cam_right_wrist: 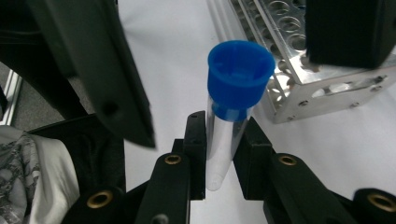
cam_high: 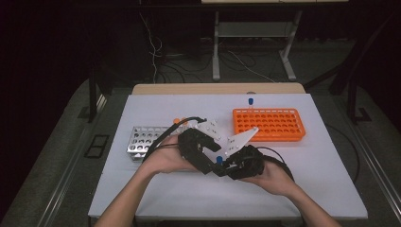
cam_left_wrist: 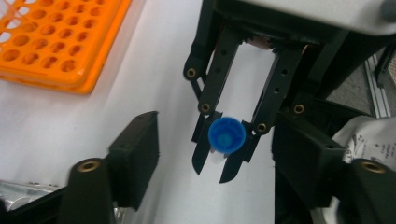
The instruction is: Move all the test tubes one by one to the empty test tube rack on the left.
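Metal rack (cam_high: pixel 144 140) is being kept at centre left of the high view on the white surface (cam_high: pixel 156 194). Left gripper (cam_high: pixel 211 168) fingers are spread around the blue-capped tube (cam_right_wrist: pixel 233 93), which is being pinched by the right gripper (cam_right_wrist: pixel 223 149) at centre. Orange rack (cam_high: pixel 268 124) is lying upper right.

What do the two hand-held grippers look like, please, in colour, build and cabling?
Both the left gripper and right gripper are black, with perforated linkage arms and brass-coloured bolts. Each carries a pale grey three-cornered plate on top. Black cables trail from them. The person's forearms are unsleeved.
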`<state>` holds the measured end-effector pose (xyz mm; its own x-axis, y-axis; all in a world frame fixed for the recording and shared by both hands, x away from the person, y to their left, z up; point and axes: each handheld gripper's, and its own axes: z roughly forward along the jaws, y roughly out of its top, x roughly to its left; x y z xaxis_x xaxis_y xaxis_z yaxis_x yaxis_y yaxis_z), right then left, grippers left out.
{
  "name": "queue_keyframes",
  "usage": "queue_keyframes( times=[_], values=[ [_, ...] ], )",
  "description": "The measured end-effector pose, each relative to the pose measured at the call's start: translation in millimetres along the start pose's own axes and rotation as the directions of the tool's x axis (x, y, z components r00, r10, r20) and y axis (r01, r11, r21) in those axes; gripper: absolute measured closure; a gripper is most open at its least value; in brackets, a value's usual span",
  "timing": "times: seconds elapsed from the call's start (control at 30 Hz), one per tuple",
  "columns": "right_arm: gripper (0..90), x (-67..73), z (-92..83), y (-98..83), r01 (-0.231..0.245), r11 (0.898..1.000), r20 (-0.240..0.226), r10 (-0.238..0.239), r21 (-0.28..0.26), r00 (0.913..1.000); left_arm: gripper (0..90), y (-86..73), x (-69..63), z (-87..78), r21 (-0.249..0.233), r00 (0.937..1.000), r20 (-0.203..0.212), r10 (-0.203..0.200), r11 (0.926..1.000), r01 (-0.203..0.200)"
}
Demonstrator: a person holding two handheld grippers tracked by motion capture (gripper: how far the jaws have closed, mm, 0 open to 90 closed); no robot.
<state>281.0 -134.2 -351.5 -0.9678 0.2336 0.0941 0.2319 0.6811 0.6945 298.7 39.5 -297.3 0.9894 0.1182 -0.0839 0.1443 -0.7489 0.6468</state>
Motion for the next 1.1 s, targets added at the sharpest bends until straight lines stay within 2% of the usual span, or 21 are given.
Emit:
queue_keyframes(
  times=[0.33,0.5,0.7,0.83,1.1],
  values=[
    [75.6,2.5,3.6,1.1,0.006,1.0,-0.002,-0.006,-0.006,1.0,64.6,-2.2,-1.9,-1.6,0.021,0.9985,0.041,0.036,0.9991,-0.037],
    [75.6,4.0,6.0,0.7,0.009,1.0,-0.006,-0.009,-0.007,0.9999,72.5,-3.1,-0.2,-0.9,0.031,0.9984,0.044,0.035,0.9988,-0.037],
    [75.6,3.9,6.7,-0.4,0.01,1.0,-0.001,-0.01,-0.014,0.9999,73.7,-2.6,-0.1,-0.5,0.035,0.9989,0.041,0.021,0.9992,-0.022],
    [74.9,3.4,5.6,-1.5,0.007,1.0,0.003,-0.007,-0.022,1.0,74.0,-2.0,0.5,-1.0,0.033,0.9988,0.041,0.026,0.9991,-0.027],
    [62.4,1.3,-1.8,-3.7,-0.009,0.999,0.019,0.009,-0.042,0.9998,74.2,-3.1,3.0,-5.1,0.029,0.9993,0.036,0.013,0.9995,-0.014]
  ],
)
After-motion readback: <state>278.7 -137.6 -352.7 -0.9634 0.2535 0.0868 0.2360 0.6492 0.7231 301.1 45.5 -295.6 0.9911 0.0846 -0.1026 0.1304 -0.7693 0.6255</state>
